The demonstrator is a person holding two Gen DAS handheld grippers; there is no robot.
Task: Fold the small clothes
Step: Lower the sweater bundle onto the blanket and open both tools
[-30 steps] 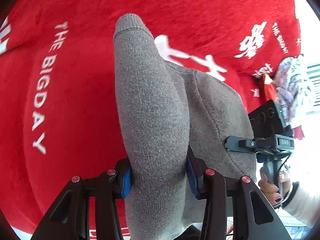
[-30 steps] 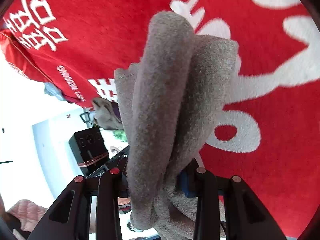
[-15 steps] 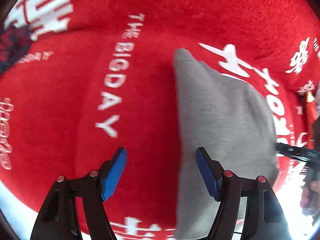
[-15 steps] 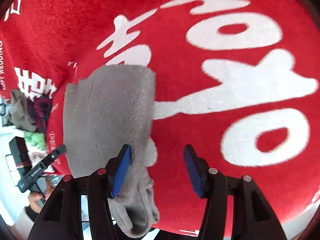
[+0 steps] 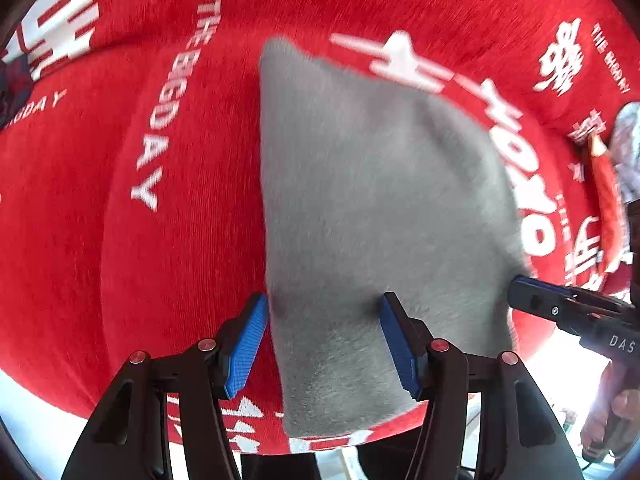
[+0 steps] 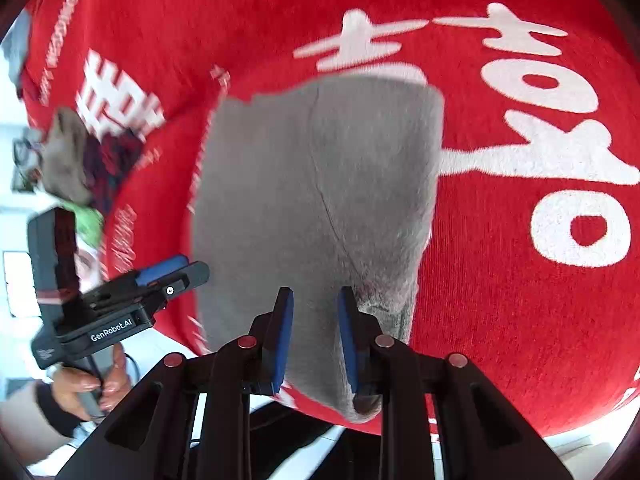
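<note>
1. Step in hand: judged to be between folds. A grey knit garment point(image 5: 372, 208) lies flat on the red printed cloth point(image 5: 120, 240) that covers the desk, and both tools are poised over its near edge.

2. Left hand-held gripper point(image 5: 322, 344): jaws spread and closing. The left edge of the garment lies between the blue pads point(image 5: 246, 348), but they do not visibly press on it. In the right wrist view it point(image 6: 168, 276) sits just beside the garment's left edge.

3. Right hand-held gripper point(image 6: 314, 338): jaws narrow and closing, with the garment's near edge point(image 6: 320, 240) between them. No pad contact can be confirmed; the fabric appears to lie beneath the pads, not pinched.

4. Next move, as a judgement: both tools need a firm pinch on the near edge, at matching corners, before carrying it over for a further fold. An uneven pinch risks a skewed fold.

5. Condition of the garment: soft, fuzzy knit, laid in a roughly rectangular panel, tapering to a narrow tail at the near right. A seam or crease line runs along its length. The far edge is slightly ragged. Surface otherwise smooth.

6. Other clothes point(image 6: 76, 160) lie bundled at the cloth's far left.
</note>
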